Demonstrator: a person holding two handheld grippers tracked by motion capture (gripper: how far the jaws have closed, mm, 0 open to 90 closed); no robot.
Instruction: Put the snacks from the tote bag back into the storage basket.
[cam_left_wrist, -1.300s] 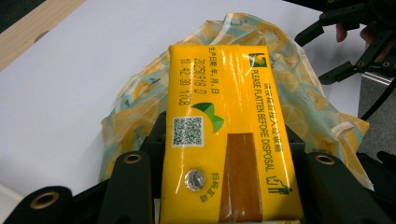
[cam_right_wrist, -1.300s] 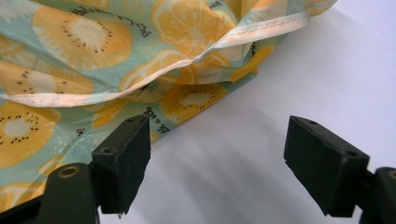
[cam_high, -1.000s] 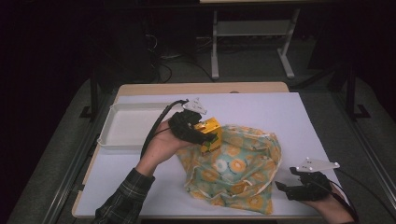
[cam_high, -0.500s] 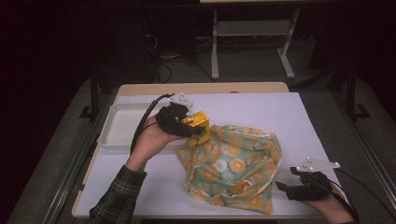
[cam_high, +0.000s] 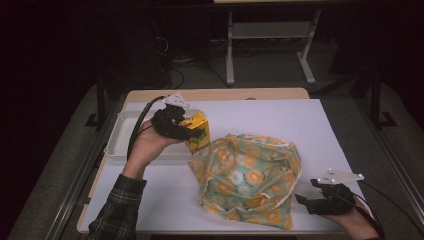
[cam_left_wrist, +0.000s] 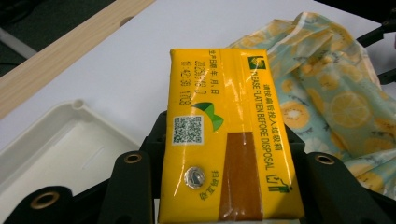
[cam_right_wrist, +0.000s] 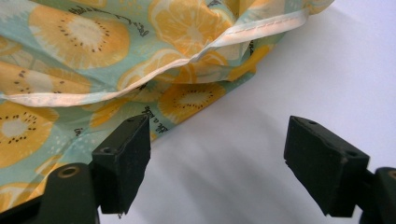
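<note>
Your left gripper (cam_high: 192, 131) clamps the yellow carton (cam_high: 197, 131), raised over the white tray's (cam_high: 120, 145) near edge. Your right gripper (cam_high: 312, 200) rests with jaws apart at the table's near-right corner beside the fruit-print bag (cam_high: 250, 180).

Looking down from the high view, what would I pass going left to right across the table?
White tray → left gripper holding the yellow carton → fruit-print bag → right gripper, open beside the bag.
</note>
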